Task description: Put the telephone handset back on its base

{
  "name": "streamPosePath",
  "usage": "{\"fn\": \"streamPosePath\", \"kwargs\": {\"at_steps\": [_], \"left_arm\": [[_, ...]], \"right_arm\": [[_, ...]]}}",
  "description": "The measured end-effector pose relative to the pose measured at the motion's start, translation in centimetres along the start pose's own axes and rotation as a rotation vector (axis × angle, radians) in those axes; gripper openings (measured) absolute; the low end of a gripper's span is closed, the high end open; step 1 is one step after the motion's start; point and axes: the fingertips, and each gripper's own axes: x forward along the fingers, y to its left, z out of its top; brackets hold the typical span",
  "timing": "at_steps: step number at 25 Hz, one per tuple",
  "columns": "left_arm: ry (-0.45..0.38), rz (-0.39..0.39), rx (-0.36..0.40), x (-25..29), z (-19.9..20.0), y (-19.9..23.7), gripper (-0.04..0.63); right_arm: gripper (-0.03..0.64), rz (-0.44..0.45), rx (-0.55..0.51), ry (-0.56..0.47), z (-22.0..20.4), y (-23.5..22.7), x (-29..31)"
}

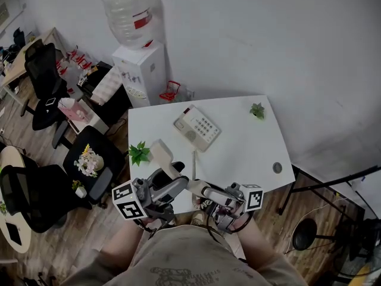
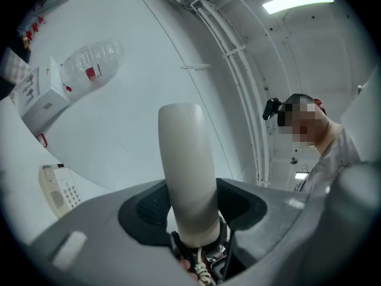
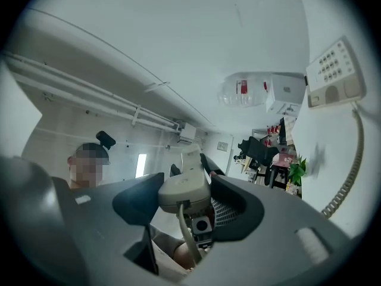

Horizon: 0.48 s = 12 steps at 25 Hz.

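Person's torso fills the bottom centre of the head view, nearest the lens. Both forearms reach forward from it and converge at the near edge of the table.

Left gripper sits lower left of centre, marker cube outward, angled up and to the right. Its jaws pinch the cream handset across the shaft. In the left gripper view the handset stands nearly upright between the pads, and both pads press its sides.

Right gripper comes in from lower right, tilted up, tips close to the left gripper's. In the right gripper view its jaws stand wide and close on the handset's blunt end, where the cord leaves it.

The handset is held off the table over the near left edge, slanting toward the upper left. The base lies flat at the table's centre, keypad up, well apart from the handset. The cord runs between the two.

The white tabletop is mostly bare around the base. One potted plant sits at the left edge, just beside the handset's far end. A second, smaller plant sits near the far right corner.

Water dispenser stands beyond the far left corner. Office chairs crowd the left of the frame. Grey wall lies behind the table.
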Motion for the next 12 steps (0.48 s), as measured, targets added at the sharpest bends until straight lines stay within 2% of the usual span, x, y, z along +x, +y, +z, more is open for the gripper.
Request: {"fn": "streamPosePath", "kwargs": {"at_steps": [5,8,12], "left_arm": [[0.014,0.042,0.055,0.0,0.1,0.5,0.221],[0.016,0.059,0.056,0.1,0.3,0.9,0.219],[0.001,0.111,0.045,0.4,0.7,1.9,0.218]], "right_arm": [[0.287,-0.121,-0.12,0.008,0.6,-1.6,-0.4],[0.361,-0.203,-0.193,-0.005,0.9,-2.5,-0.6],[0.393,-0.294,-0.279,-0.032,2.2,-3.2,-1.4]]}}
